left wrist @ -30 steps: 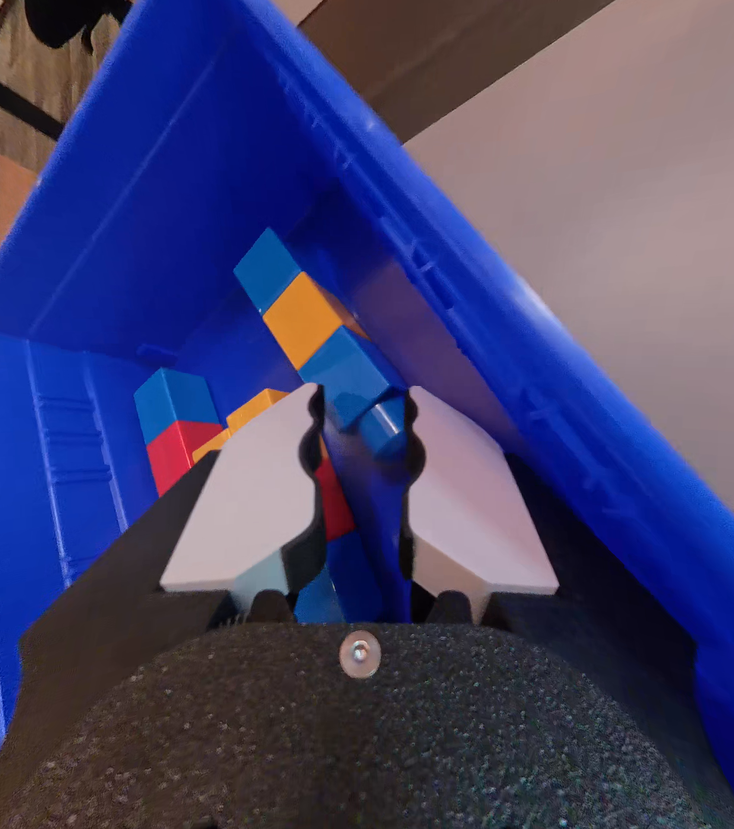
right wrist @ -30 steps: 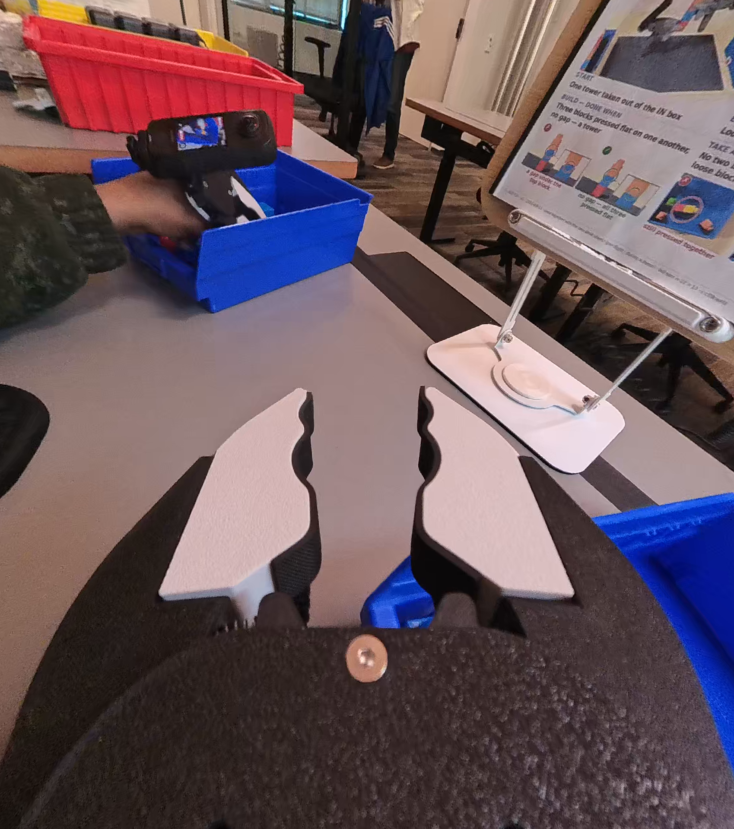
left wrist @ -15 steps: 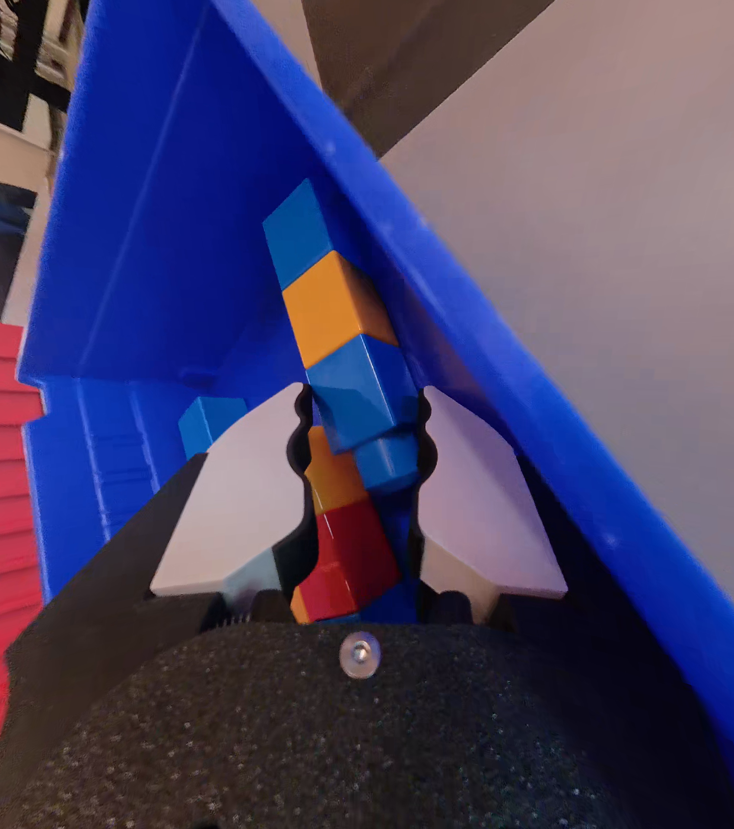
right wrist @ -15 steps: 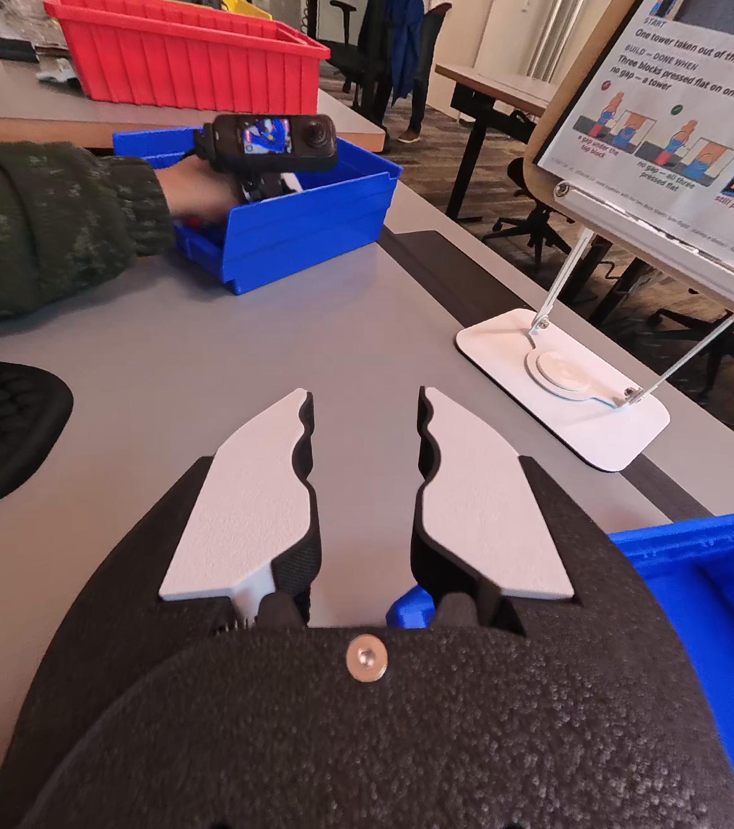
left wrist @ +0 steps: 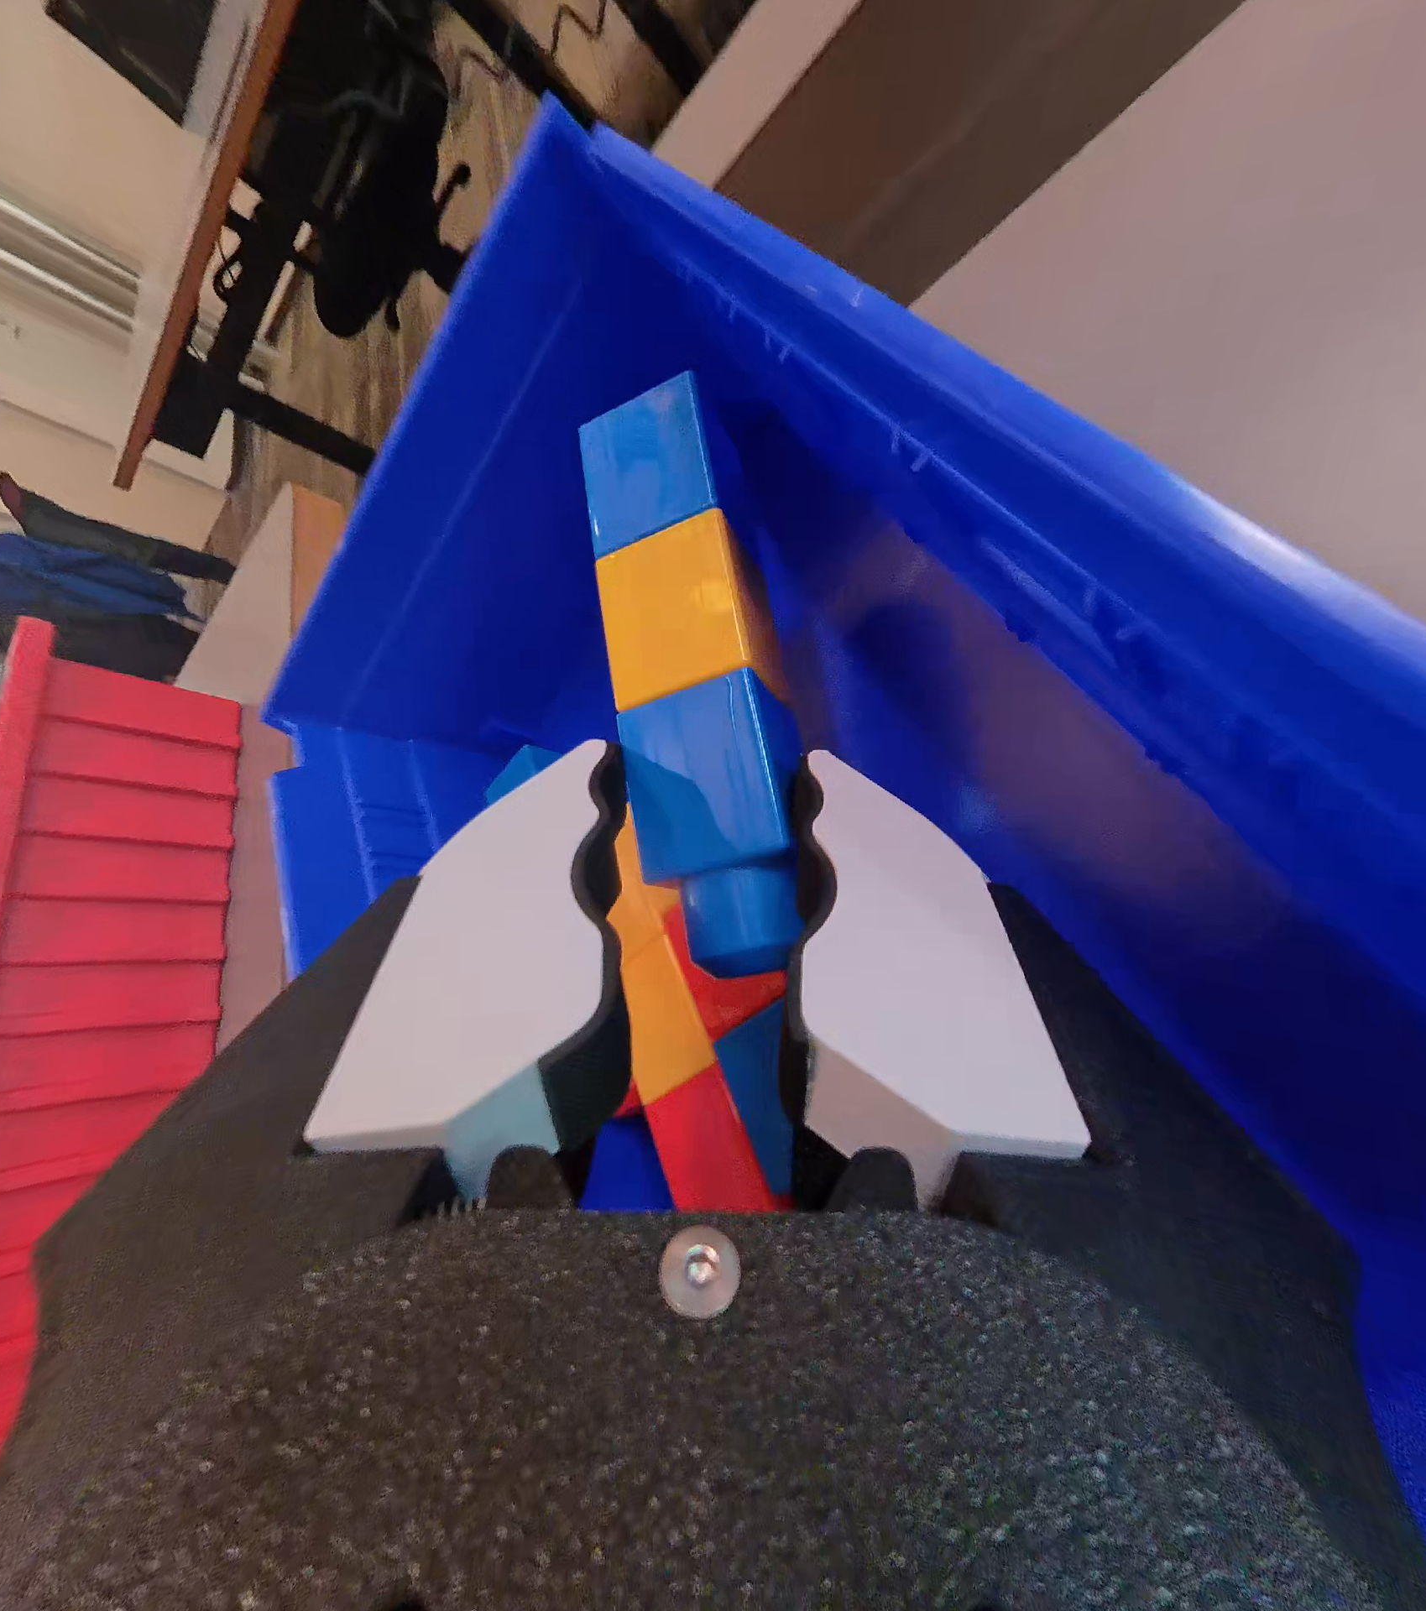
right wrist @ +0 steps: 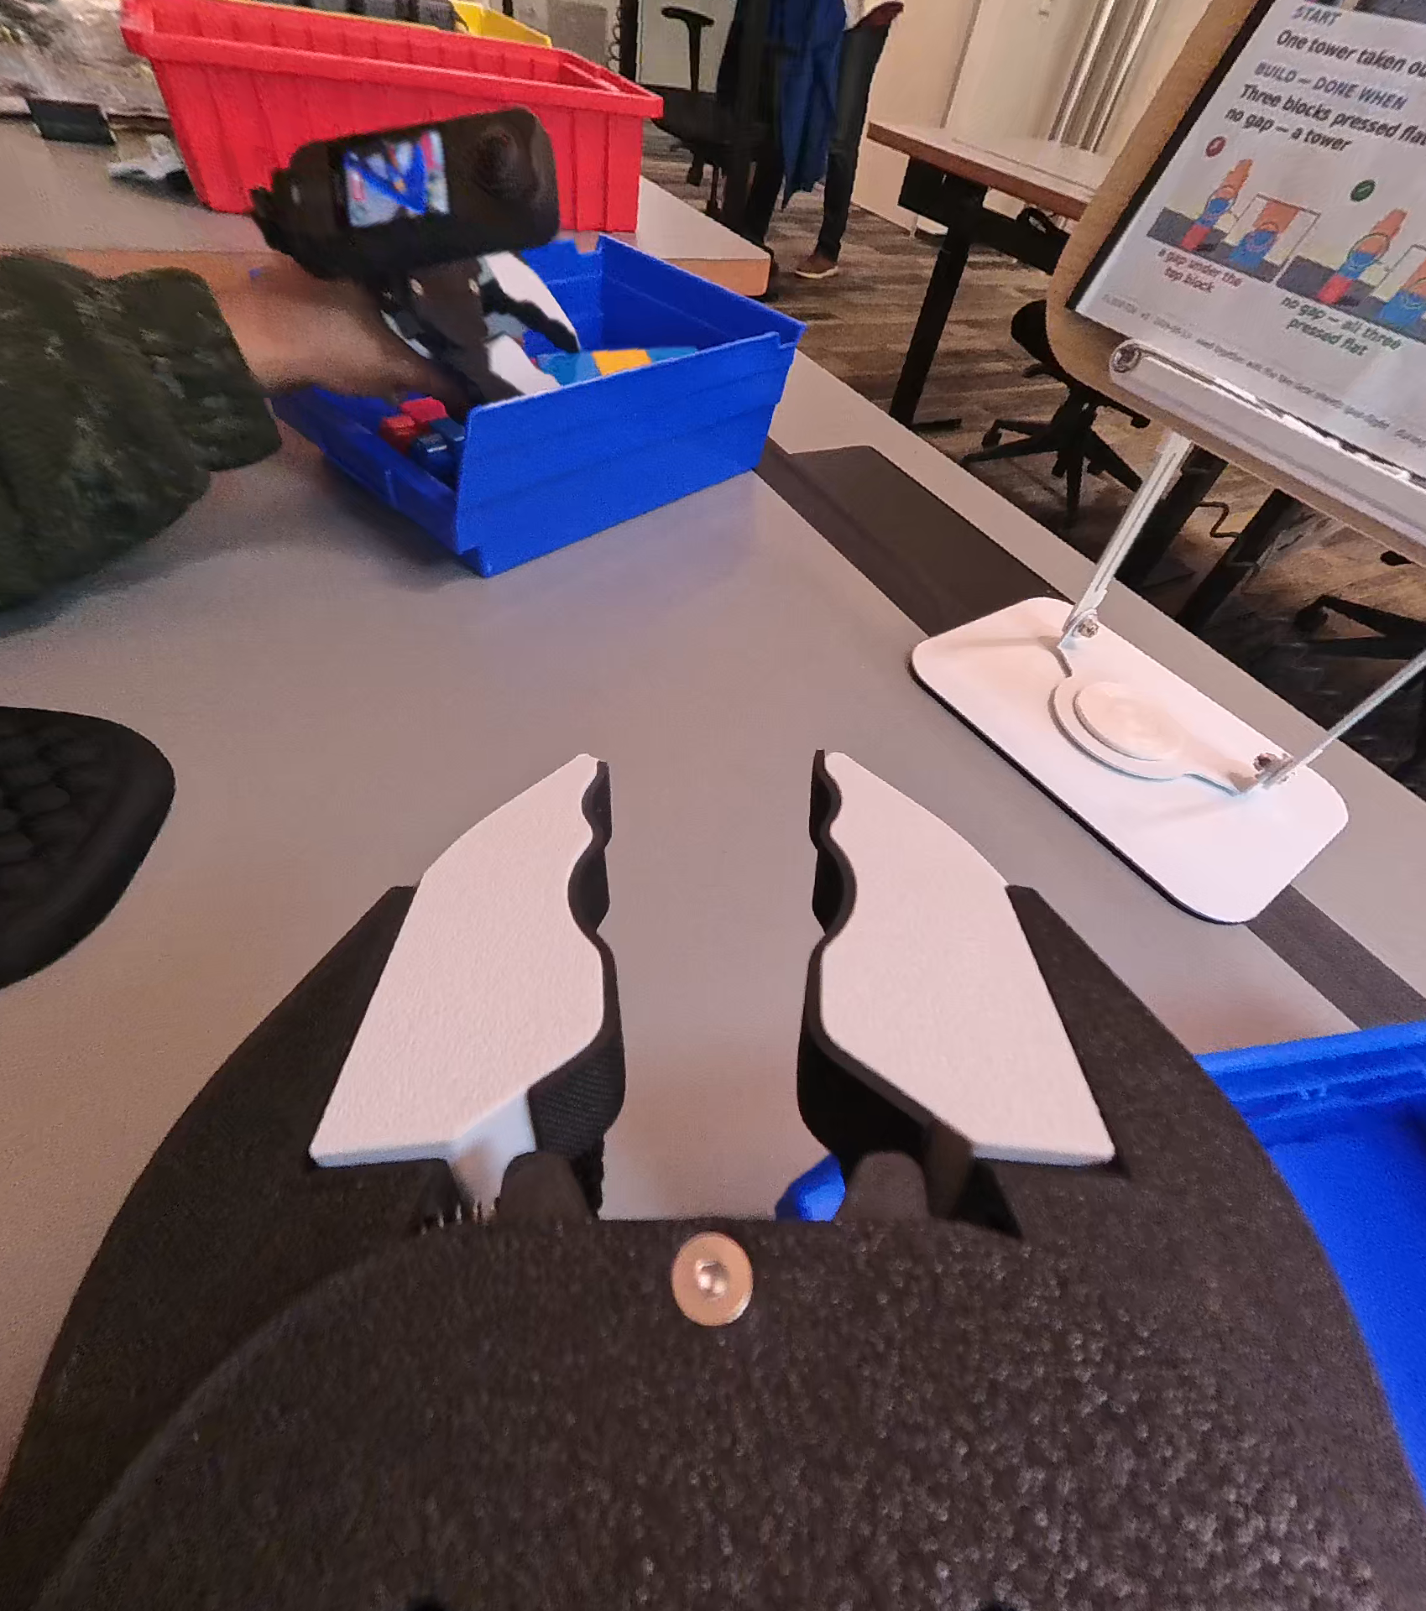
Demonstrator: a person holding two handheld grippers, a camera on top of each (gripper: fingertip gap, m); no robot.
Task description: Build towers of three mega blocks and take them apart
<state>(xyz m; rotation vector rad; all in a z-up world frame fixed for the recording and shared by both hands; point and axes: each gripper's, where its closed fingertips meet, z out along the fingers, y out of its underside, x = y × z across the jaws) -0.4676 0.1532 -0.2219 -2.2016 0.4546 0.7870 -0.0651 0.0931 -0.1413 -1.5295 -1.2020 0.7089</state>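
A: Scanning left to right, what appears first?

B: At the left of the left wrist view, a red bin (left wrist: pixel 81 915) stands beside the blue bin (left wrist: pixel 1040 610); its lower part is cut off by the frame edge.

A: State of the left gripper (left wrist: pixel 705 776)?

B: Clenched on the tower (left wrist: pixel 674 610), a blue, orange and blue stack. Both jaws press the near blue block, just above its stud. The tower points away from the camera, over the blue bin's interior.

A: What lies below the tower?

B: Other blocks (left wrist: pixel 674 1029) in red, orange and blue lie in the bin. The gripper body hides most of them, so their count cannot be determined.

A: And the right gripper (right wrist: pixel 707 767)?

B: Released; its jaws stand apart over bare grey table (right wrist: pixel 517 628) and hold nothing. A black mat (right wrist: pixel 3 837) at left is cut off. A second blue bin (right wrist: pixel 1346 1177) sits at lower right, only partly in frame.

A: Anything farther right?

B: A white stand (right wrist: pixel 1128 750) carries an instruction board (right wrist: pixel 1302 218), cropped at the edge.
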